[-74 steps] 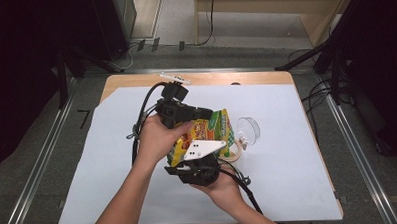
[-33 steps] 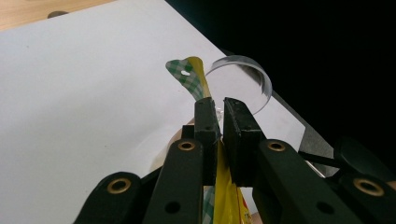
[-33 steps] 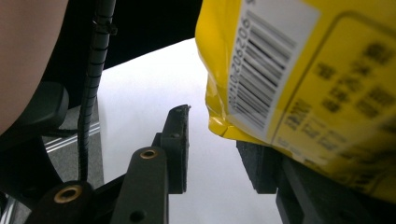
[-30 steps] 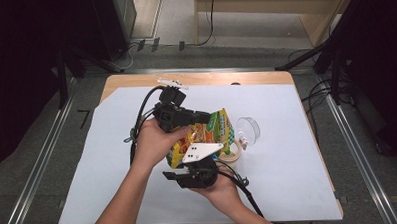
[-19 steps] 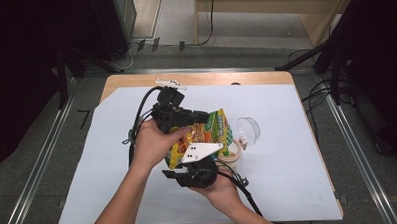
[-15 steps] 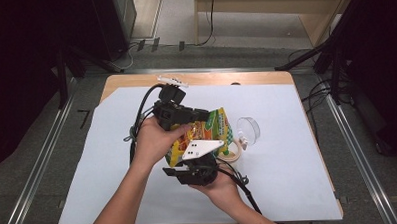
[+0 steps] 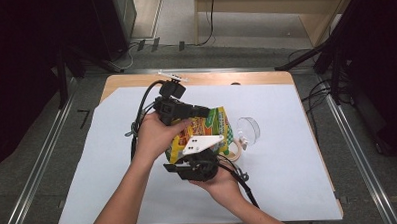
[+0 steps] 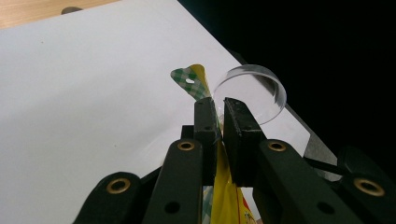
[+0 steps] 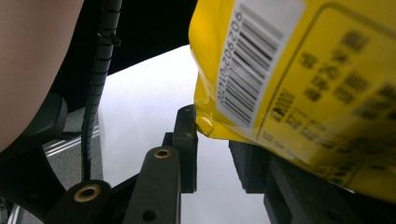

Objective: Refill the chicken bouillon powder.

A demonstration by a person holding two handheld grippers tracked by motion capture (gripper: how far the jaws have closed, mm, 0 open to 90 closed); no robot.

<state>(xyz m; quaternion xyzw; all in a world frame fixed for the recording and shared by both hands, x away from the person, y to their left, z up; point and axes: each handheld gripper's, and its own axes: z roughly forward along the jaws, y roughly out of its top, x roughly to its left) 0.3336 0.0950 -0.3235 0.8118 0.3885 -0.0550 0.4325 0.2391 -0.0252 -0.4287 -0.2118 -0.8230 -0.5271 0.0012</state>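
left gripper view gives you the left gripper (image 8: 219,109) pinching the yellow snack bag's (image 8: 224,196) checkered top edge; right gripper view shows its barcode back. your right gripper (image 9: 212,140) has been closing, the bag's corner between its jaws, pads not pressing. high view: bag above white paper (image 7: 88,161), clear round lid (image 7: 248,129) beside.

both grippers (image 7: 179,106) are chunky black things with brass-ringed screw holes, ribbed black cables, one white three-cornered plate (image 7: 201,143) on top
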